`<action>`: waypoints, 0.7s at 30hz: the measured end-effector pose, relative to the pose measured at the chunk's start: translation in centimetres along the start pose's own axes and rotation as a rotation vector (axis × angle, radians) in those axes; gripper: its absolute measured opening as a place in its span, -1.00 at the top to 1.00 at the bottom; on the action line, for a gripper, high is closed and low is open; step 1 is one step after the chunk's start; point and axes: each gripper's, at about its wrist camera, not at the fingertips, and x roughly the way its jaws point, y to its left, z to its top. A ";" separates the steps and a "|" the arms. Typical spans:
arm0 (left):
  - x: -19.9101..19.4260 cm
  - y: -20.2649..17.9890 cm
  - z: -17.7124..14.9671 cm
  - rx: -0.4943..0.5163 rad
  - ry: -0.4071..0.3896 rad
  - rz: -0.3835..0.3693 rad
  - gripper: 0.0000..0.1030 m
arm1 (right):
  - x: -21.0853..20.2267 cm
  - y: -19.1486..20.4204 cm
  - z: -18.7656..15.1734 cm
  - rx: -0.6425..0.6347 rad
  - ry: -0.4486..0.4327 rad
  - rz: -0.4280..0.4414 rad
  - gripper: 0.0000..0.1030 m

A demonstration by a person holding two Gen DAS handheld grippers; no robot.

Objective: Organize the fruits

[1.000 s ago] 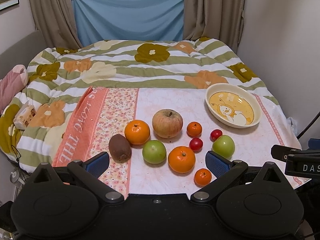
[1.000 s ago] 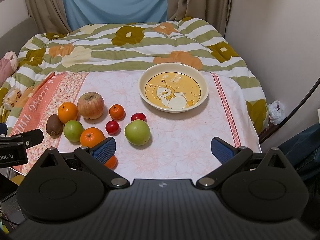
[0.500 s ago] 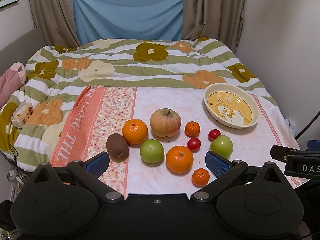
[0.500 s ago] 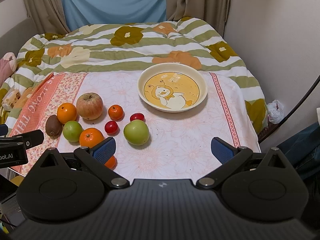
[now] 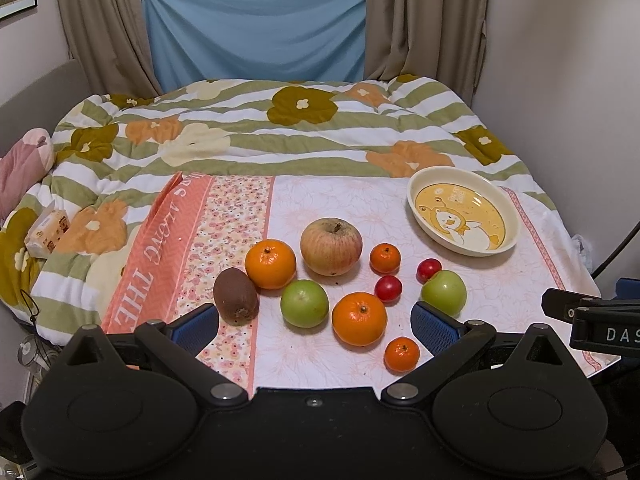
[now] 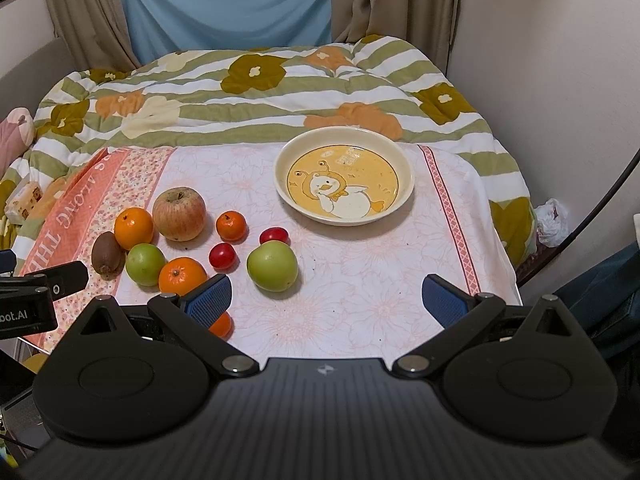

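Fruits (image 5: 331, 246) lie beside the bowl (image 6: 404, 160); right view half-hides one tangerine (image 6: 222, 325); both tongs (image 5: 316, 322) (image 6: 326, 302) gape empty.

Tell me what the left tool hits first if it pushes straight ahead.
Probably the nearer large orange, which sits between the open left tool fingers, with a green apple just beside it; depth is uncertain.

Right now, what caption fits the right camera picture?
Open right gripper faces an empty duck plate, fruit to its left.
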 end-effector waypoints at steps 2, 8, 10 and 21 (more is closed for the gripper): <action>0.0 0.0 0.0 0.000 0.000 0.000 -1.00 | 0.0 0.0 0.0 0.001 0.001 0.001 -1.00; 0.0 0.0 0.0 0.001 -0.001 0.002 -1.00 | 0.0 0.0 0.0 0.001 -0.001 0.001 -1.00; 0.0 0.0 0.0 0.001 -0.001 0.002 -1.00 | 0.0 0.0 0.0 0.002 -0.001 0.002 -1.00; -0.2 0.1 -0.1 0.003 0.002 0.009 -1.00 | 0.0 -0.3 0.1 0.010 0.000 -0.002 -1.00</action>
